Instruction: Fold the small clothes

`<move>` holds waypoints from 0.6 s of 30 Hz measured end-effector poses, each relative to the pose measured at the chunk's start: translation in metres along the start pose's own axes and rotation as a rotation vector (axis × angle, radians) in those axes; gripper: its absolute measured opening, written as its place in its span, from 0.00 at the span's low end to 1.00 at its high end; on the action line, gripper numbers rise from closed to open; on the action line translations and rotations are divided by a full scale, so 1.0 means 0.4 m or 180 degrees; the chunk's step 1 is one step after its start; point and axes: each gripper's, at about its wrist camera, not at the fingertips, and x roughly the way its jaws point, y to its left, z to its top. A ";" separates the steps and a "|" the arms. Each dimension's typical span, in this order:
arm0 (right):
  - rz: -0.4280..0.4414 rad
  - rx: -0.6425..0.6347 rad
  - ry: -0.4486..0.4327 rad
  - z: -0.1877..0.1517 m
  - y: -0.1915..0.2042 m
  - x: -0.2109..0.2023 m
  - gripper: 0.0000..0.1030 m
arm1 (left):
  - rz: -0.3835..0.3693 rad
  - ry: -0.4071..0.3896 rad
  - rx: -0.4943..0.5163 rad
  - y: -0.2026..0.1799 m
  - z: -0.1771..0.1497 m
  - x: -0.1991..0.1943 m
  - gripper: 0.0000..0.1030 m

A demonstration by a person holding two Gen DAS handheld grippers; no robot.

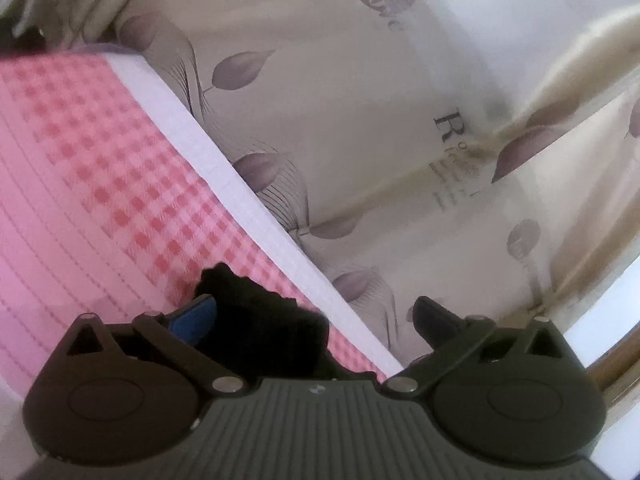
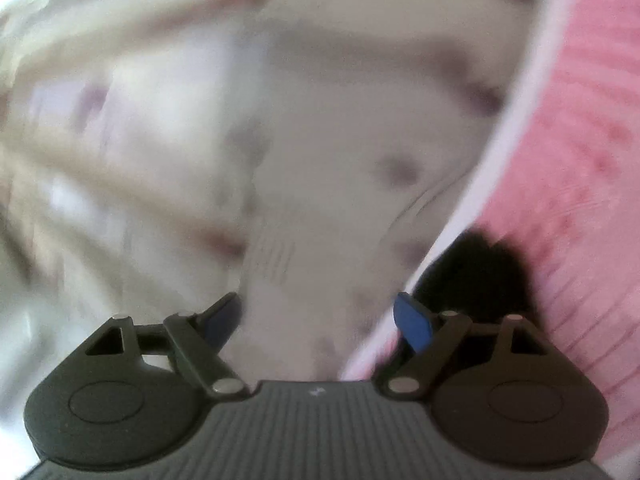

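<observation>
A small black garment (image 1: 256, 320) lies on a pink checked cloth (image 1: 100, 184) with a white border (image 1: 240, 196). My left gripper (image 1: 316, 304) stands wide open just above it. The black fabric sits between the fingers, close to the blue pad (image 1: 196, 320) of the left one, and nothing pinches it. The right wrist view is blurred. My right gripper (image 2: 318, 300) is open over the pale sheet. The black garment (image 2: 480, 272) shows just behind its right finger, outside the gap, on the pink cloth (image 2: 568, 168).
A cream bedsheet (image 1: 380, 100) printed with purple leaves and lettering spreads beside the pink cloth, with soft folds at the right. A bright strip and a wooden edge (image 1: 616, 364) show at the lower right. The same sheet (image 2: 200, 140) fills the right wrist view.
</observation>
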 end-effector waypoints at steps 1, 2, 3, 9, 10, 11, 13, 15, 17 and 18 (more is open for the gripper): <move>-0.0053 -0.0345 0.0289 -0.022 0.051 0.035 0.82 | 0.0021 -0.0026 0.0014 -0.001 0.004 -0.007 1.00; -0.0145 -0.0650 0.0504 -0.044 0.093 0.066 0.82 | 0.0001 -0.0047 0.0032 -0.003 0.006 -0.015 1.00; -0.0277 -0.1044 0.0777 -0.080 0.142 0.111 0.81 | -0.0006 -0.0055 0.0063 -0.005 0.007 -0.025 1.00; -0.0656 -0.1995 0.1929 -0.254 0.225 0.370 0.35 | 0.0161 -0.0074 0.0613 -0.036 -0.018 -0.106 0.99; -0.0675 -0.2012 0.2008 -0.271 0.228 0.406 0.35 | 0.0205 -0.0076 0.0724 -0.042 -0.028 -0.121 0.99; -0.0707 -0.2034 0.2073 -0.286 0.231 0.442 0.35 | 0.0251 -0.0071 0.0814 -0.045 -0.040 -0.136 0.99; -0.0784 -0.2106 0.2182 -0.306 0.236 0.514 0.35 | 0.0276 -0.0012 0.0878 -0.032 -0.056 -0.162 1.00; -0.0977 -0.2299 0.2214 -0.314 0.255 0.576 0.35 | 0.0318 0.0045 0.0876 -0.013 -0.066 -0.181 1.00; -0.1186 -0.2442 0.2064 -0.291 0.252 0.636 0.34 | 0.0323 0.0075 0.0787 0.011 -0.068 -0.199 1.00; -0.1382 -0.2457 0.1862 -0.265 0.245 0.671 0.32 | 0.0309 0.0080 0.0722 0.023 -0.066 -0.207 1.00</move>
